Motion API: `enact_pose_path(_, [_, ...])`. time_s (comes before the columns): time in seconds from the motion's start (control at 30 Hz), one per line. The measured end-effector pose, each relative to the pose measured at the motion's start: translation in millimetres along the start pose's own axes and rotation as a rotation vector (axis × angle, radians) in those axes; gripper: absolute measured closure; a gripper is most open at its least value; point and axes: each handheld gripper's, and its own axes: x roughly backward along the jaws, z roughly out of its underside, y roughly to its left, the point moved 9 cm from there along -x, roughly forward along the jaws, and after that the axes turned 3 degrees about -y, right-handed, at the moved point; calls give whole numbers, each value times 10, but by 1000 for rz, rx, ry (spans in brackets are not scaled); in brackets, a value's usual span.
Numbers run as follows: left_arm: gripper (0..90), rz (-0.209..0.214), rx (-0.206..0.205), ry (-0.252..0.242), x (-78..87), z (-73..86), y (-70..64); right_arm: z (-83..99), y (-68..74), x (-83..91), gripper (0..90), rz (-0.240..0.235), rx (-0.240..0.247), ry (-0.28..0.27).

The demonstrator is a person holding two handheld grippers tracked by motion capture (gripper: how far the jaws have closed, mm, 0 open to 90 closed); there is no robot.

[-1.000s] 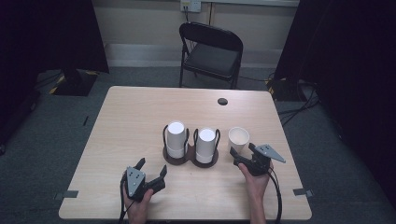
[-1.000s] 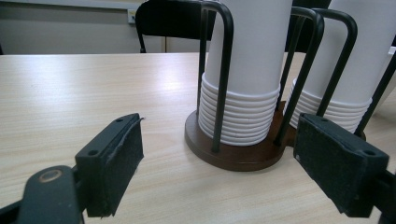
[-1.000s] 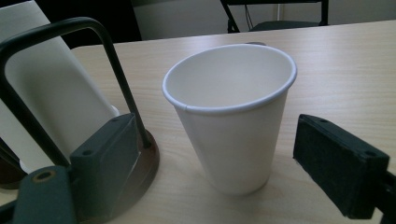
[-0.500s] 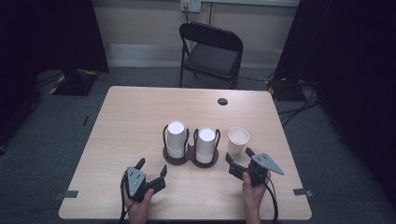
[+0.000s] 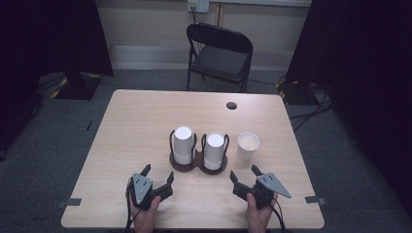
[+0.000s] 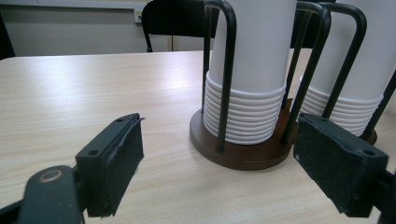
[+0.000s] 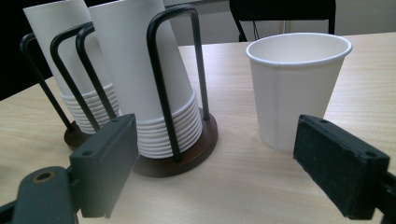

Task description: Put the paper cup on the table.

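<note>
A dark wooden double cup holder (image 5: 197, 164) with black wire hoops stands mid-table, carrying two upside-down stacks of white paper cups: left stack (image 5: 183, 144) and right stack (image 5: 214, 150). One single white paper cup (image 5: 248, 146) stands upright just right of the holder, also seen close in the right gripper view (image 7: 294, 86). My left gripper (image 5: 158, 174) rests near the front edge, open and empty, facing the left stack (image 6: 252, 79). My right gripper (image 5: 244, 174) is open and empty, a short way in front of the single cup and the right stack (image 7: 149, 79).
A black folding chair (image 5: 219, 53) stands behind the table's far edge. A small dark round grommet (image 5: 231, 105) sits in the tabletop (image 5: 141, 121) near the back right. Dark curtains hang on both sides, and cables lie on the floor at the right.
My right gripper has drawn back toward the front edge, away from the single cup, which stays upright on the table. The left gripper has not moved.
</note>
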Motion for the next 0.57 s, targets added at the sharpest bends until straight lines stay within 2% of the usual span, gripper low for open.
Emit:
enact_pose_path(0.23, [159,-10,-10,-6,7,-3,2,147,82,34,137,13,26,-8])
enact_pose_path(0.3, [159,-11,-6,-10,8,-6,1,143,85,42,136,28,55,-22])
enact_pose_path(0.47, [159,-9,-13,-8,6,-3,-10,143,99,46,137,10,51,-26])
enact_pose_path(0.57, [159,-13,-16,-8,7,-3,-9,146,83,34,136,19,42,-18])
